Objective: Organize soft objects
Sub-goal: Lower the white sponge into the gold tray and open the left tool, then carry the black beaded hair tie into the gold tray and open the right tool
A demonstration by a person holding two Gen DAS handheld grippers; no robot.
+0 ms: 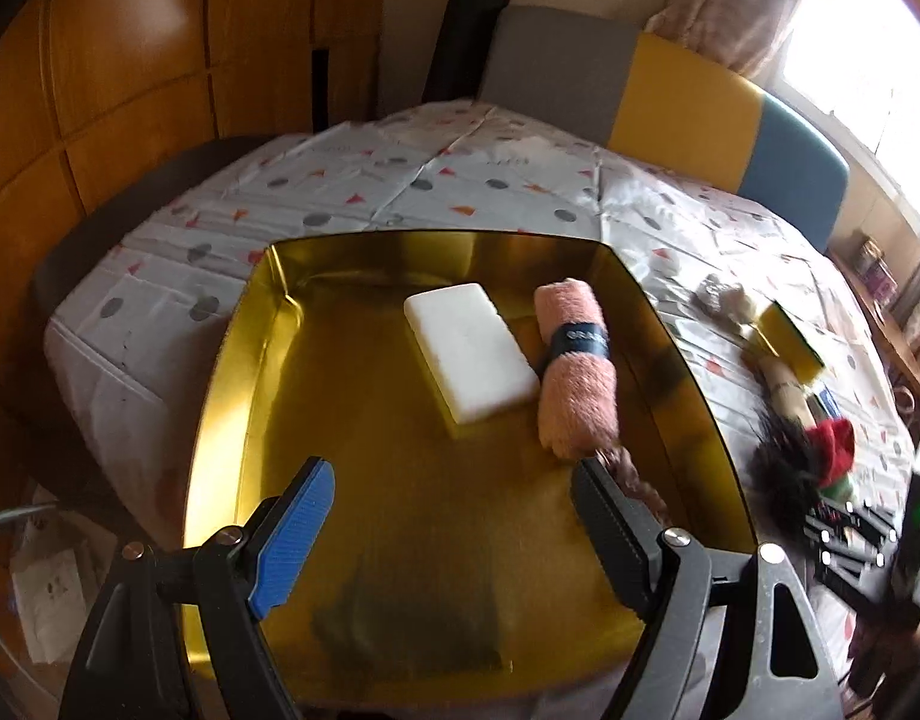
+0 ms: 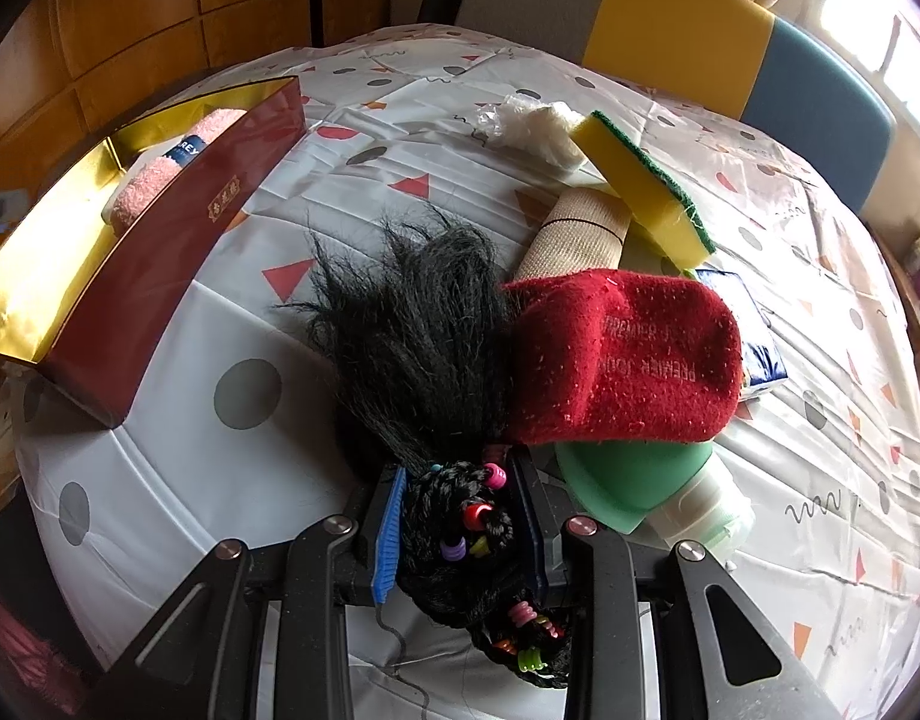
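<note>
A gold-lined box (image 1: pixel 262 360) with dark red outer walls (image 2: pixel 160 252) holds a white sponge block (image 1: pixel 469 351) and a rolled pink towel (image 1: pixel 574 366) with a dark band. My left gripper (image 1: pixel 454 522) hovers open over the box's near part, nothing between its fingers. A brown braided piece (image 1: pixel 631 474) lies by its right finger. My right gripper (image 2: pixel 460 516) is shut on a black braided hairpiece (image 2: pixel 418 324) with coloured beads. Beside it lie a red sock (image 2: pixel 622 354), a yellow-green scrub sponge (image 2: pixel 646 186), a beige roll (image 2: pixel 580 228) and a white fluffy wad (image 2: pixel 538 126).
A green-capped clear bottle (image 2: pixel 640 480) and a blue packet (image 2: pixel 754 330) lie under the sock. A patterned cloth (image 2: pixel 220 450) covers the table. A grey, yellow and blue chair back (image 1: pixel 688 102) stands at the far edge. Wooden panels (image 1: pixel 100 60) line the left.
</note>
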